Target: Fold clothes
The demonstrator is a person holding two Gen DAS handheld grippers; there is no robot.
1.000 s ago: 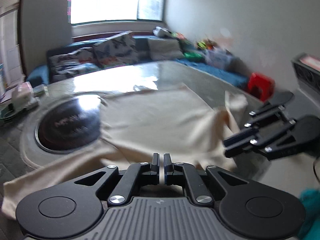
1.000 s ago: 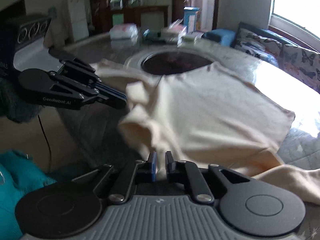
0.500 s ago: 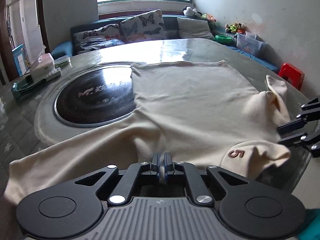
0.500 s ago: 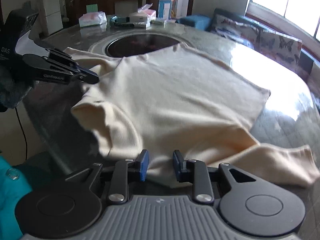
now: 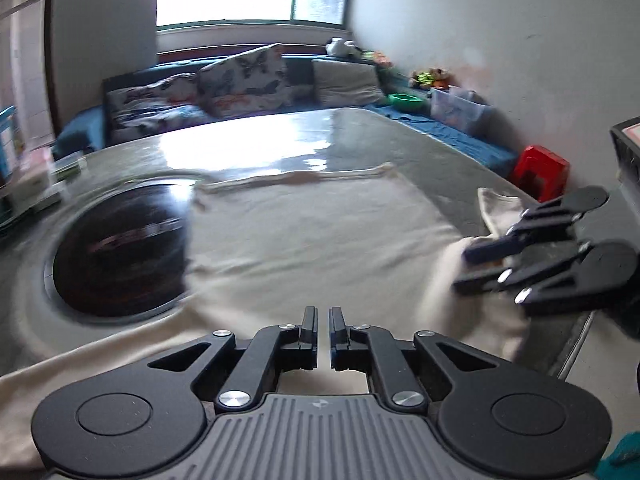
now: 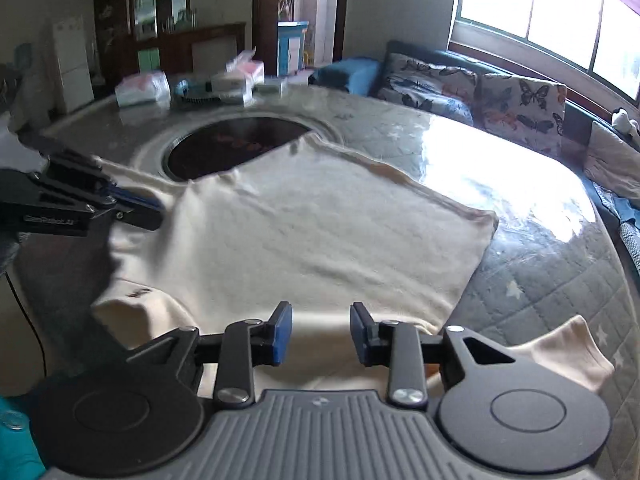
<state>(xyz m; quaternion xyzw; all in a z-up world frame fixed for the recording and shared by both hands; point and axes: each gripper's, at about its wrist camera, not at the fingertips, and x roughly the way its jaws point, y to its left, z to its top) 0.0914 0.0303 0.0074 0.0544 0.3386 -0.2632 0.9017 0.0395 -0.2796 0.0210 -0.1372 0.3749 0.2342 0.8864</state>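
Observation:
A cream long-sleeved shirt (image 5: 312, 232) lies spread on the round table, partly over its dark glass centre disc (image 5: 120, 248). My left gripper (image 5: 323, 320) is shut low over the shirt's near edge, with no cloth seen pinched between its pads. From the right wrist view the left gripper (image 6: 154, 210) sits at the shirt's (image 6: 320, 220) left shoulder. My right gripper (image 6: 320, 334) hangs over the shirt's near hem, its jaws opening; cloth lies under the blue pads, which do not press on it. One sleeve (image 6: 568, 352) trails to the right. The right gripper (image 5: 466, 266) also shows over the bunched sleeve.
Boxes and tissue packs (image 6: 224, 84) crowd the table's far side beyond the disc (image 6: 236, 144). A sofa with butterfly cushions (image 5: 240, 80) lines the window wall. A red stool (image 5: 540, 172) stands past the table's edge (image 5: 576, 340). Teal fabric (image 6: 16, 448) shows at the lower left.
The right gripper's jaws have spread apart and the bunched cloth it was in has dropped flatter onto the table. Both grippers have shifted sideways over the shirt.

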